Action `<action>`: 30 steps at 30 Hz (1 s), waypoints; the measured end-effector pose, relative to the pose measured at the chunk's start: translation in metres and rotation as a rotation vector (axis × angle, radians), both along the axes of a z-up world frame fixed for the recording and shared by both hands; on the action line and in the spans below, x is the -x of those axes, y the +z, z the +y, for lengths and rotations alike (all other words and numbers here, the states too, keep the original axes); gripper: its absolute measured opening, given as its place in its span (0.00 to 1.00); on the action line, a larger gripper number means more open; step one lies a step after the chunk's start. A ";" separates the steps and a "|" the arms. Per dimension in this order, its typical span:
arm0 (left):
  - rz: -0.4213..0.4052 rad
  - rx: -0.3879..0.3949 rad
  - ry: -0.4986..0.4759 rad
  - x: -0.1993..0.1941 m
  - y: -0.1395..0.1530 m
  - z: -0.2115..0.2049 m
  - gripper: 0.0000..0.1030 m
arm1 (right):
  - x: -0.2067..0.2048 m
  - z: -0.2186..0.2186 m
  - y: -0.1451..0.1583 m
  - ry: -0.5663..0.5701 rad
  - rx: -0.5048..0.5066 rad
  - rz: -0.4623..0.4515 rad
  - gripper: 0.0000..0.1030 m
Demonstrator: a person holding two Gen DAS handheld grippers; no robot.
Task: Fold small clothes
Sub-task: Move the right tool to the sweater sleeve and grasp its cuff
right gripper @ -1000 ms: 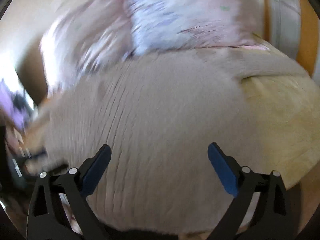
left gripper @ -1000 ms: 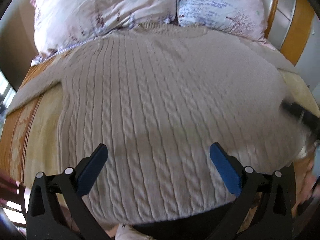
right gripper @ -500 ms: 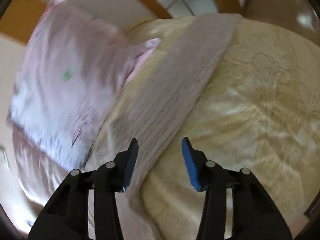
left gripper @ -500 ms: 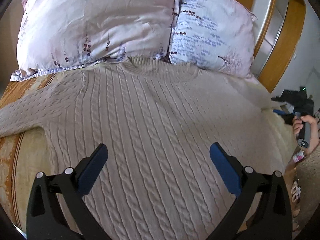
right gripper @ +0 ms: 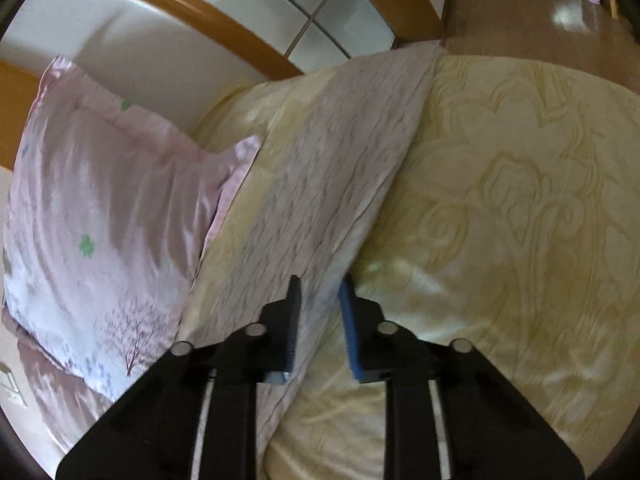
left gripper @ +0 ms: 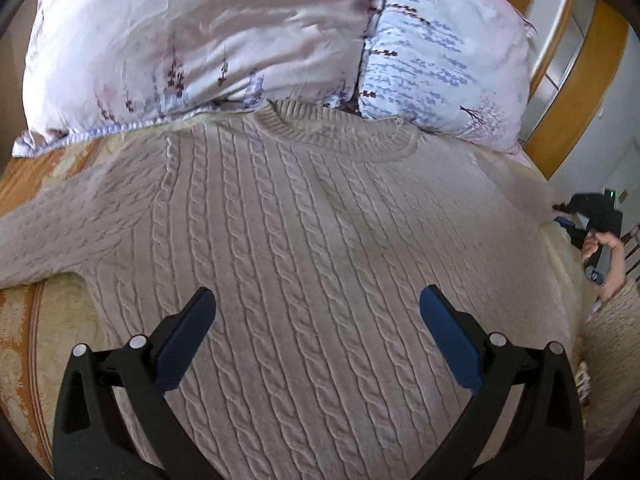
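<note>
A cream cable-knit sweater (left gripper: 312, 240) lies flat and face up on the bed, its collar toward the pillows. My left gripper (left gripper: 316, 300) hovers open over the sweater's lower body, with nothing between its fingers. The left sleeve (left gripper: 60, 232) stretches off to the left. In the right wrist view the other sleeve (right gripper: 340, 160) runs diagonally across the yellow bedspread (right gripper: 520, 220). My right gripper (right gripper: 320, 292) is closing its jaws on this sleeve's near part, with the knit between the pads. A hand (left gripper: 600, 248) holding that gripper shows at the right edge of the left wrist view.
Two floral pillows (left gripper: 192, 40) (left gripper: 440, 52) lean at the head of the bed, touching the sweater's collar. One pillow (right gripper: 100, 220) lies left of the sleeve. A wooden headboard (right gripper: 180, 12) curves behind. Wooden floor (right gripper: 520, 8) lies past the bed's edge.
The right gripper swung from over the sweater's body to its right sleeve, rolled, and narrowed its jaws from wide open to a pinch on the knit. The left gripper drew back a little, still open.
</note>
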State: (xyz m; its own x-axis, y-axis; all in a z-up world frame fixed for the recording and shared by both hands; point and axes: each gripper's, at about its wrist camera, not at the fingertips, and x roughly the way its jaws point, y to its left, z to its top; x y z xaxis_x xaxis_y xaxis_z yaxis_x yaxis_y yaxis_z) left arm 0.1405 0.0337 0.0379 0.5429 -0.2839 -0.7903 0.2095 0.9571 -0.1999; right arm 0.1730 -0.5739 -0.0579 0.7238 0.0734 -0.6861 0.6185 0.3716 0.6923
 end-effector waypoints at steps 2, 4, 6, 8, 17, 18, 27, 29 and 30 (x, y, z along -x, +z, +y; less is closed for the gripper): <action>0.005 0.011 0.012 -0.006 -0.001 0.004 0.98 | -0.001 -0.004 -0.002 -0.016 0.011 -0.007 0.15; 0.008 0.007 0.011 -0.011 -0.003 0.006 0.98 | -0.002 -0.005 -0.002 -0.026 0.017 -0.009 0.14; 0.027 0.016 0.006 -0.016 -0.004 0.009 0.98 | -0.001 -0.008 -0.002 -0.037 0.018 -0.009 0.14; 0.053 0.050 0.025 -0.021 -0.009 0.016 0.98 | -0.001 -0.012 -0.003 -0.048 0.019 -0.013 0.13; 0.045 0.132 0.070 -0.030 -0.007 0.033 0.98 | -0.001 0.021 0.062 0.047 0.283 -0.178 0.09; 0.040 0.134 0.072 -0.031 -0.006 0.034 0.98 | -0.002 0.032 0.077 0.074 0.320 -0.210 0.09; 0.047 0.240 0.102 -0.034 -0.004 0.045 0.98 | -0.008 0.172 0.148 0.432 0.420 -0.456 0.09; 0.043 0.243 0.100 -0.035 -0.003 0.044 0.98 | -0.008 0.208 0.140 0.530 0.405 -0.467 0.09; 0.044 0.248 0.099 -0.035 -0.002 0.044 0.98 | -0.011 0.227 0.133 0.578 0.395 -0.456 0.09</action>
